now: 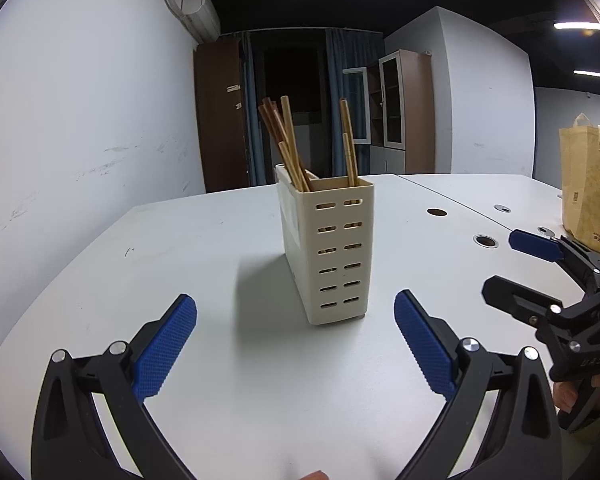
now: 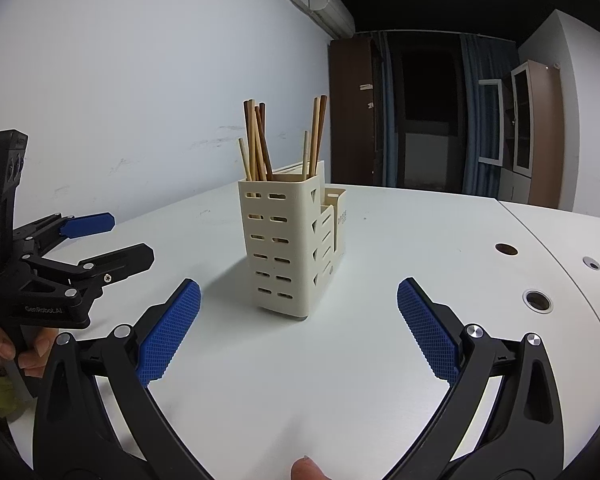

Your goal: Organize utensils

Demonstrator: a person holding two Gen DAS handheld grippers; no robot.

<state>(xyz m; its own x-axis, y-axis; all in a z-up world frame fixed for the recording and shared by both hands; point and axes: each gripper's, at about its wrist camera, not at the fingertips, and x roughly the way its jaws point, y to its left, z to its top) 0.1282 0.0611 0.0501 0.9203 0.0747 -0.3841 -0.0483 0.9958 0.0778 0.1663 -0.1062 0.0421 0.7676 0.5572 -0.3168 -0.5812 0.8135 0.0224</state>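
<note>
A cream slotted utensil holder (image 1: 327,249) is set upright on the white table (image 1: 228,360), with wooden chopsticks (image 1: 288,144) standing in it. The left gripper (image 1: 296,344) is held wide apart, nothing between its blue pads, just short of the holder. The right gripper (image 2: 299,330) is likewise spread wide and holds nothing. A yellow bag (image 1: 588,184) is seen at the table's far right.

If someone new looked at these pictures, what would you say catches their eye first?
Most likely the cream slotted utensil holder standing upright in the middle of the white table, with wooden chopsticks sticking out of its top. Next, the blue-padded left gripper and right gripper, both open and empty, short of the holder. A yellow bag sits at the table's far right.
</note>
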